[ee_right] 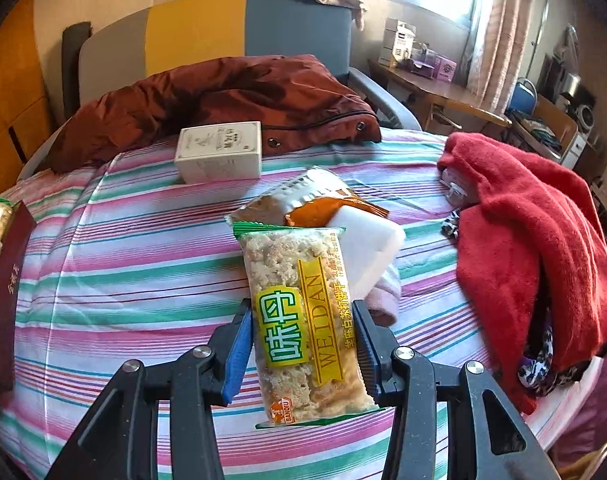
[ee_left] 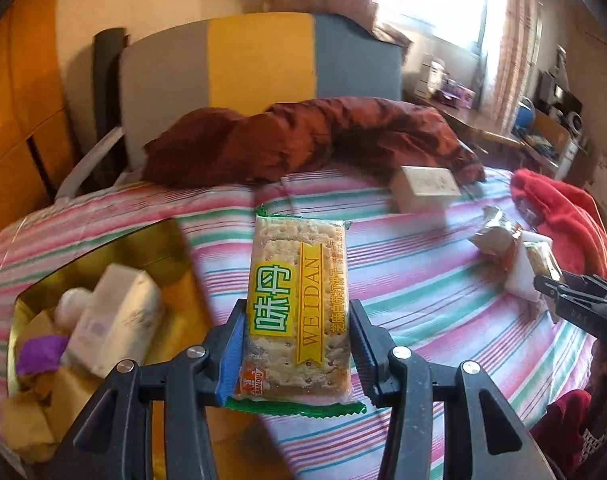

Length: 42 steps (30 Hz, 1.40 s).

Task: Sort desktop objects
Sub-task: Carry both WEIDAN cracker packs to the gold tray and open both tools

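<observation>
A: Left gripper (ee_left: 297, 344)?
B: Clamped on whole cracker pack (ee_left: 299, 304), above striped cloth (ee_left: 423, 280), beside gold tin (ee_left: 103, 252).
A: Right gripper (ee_right: 303, 344)?
B: Clamped on crumbled pack (ee_right: 303, 320). Just behind: orange wrapper (ee_right: 303, 200), white block (ee_right: 367, 252). Box (ee_right: 219, 152) farther back, red towel (ee_right: 523, 240) at right.

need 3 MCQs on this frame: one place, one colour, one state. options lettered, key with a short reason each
1. Where is the cream box?
A. on the striped cloth by the brown jacket
B. in the gold tin
C. under the red garment

2. What colour are the cracker packet end seals?
A. blue
B. green
C. red

3. What state is the right tool in?
A. open and empty
B. shut on a crushed cracker packet
C. shut on the white block

Key: A, the box sits on the cloth at the jacket's edge; B, both crimped ends are green; B, the pads press the packet's sides and the crackers inside are broken.
</observation>
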### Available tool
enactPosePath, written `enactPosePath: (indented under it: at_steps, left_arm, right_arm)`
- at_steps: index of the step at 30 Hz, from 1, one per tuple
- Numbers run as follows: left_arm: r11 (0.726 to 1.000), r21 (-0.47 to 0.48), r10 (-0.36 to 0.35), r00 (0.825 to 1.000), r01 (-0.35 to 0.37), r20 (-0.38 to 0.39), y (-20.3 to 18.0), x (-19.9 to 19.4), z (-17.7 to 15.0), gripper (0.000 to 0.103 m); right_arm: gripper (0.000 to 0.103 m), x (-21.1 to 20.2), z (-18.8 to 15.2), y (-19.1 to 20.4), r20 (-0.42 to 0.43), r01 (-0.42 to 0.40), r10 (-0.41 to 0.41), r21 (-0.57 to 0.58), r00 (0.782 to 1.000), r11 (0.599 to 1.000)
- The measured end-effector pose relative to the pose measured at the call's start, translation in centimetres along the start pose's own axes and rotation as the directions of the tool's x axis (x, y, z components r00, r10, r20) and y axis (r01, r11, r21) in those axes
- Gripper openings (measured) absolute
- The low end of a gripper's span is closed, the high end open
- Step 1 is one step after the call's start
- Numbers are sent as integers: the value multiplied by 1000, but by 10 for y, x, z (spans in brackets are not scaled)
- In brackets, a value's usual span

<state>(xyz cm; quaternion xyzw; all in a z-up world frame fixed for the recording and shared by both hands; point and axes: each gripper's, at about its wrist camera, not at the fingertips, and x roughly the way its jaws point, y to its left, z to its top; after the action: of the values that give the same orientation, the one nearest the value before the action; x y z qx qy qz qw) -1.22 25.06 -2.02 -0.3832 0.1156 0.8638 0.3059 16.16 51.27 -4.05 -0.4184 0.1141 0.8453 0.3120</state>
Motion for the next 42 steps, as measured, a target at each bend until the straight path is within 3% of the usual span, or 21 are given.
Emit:
enactPosePath:
  at_steps: [11, 25, 30, 37, 42]
  left_arm:
    - [989, -127, 77, 997, -76, 5, 72, -22, -20, 48]
    - [927, -299, 227, 973, -226, -29, 172, -37, -48, 48]
    - [914, -304, 273, 962, -269, -31, 184, -44, -59, 48]
    - [899, -339, 267, 961, -276, -76, 194, -37, -75, 51]
    - [900, -343, 264, 963, -268, -58, 194, -43, -77, 57]
  right_arm:
    - [47, -20, 9, 39, 34, -73, 74, -30, 997, 997]
    - [47, -40, 7, 116, 46, -217, 223, -107, 974, 970]
    - [47, -55, 7, 154, 51, -307, 318, -146, 947, 940]
    - [47, -77, 7, 225, 42, -450, 470, -220, 882, 865]
    - [47, -82, 2, 270, 10, -508, 528, -263, 849, 821]
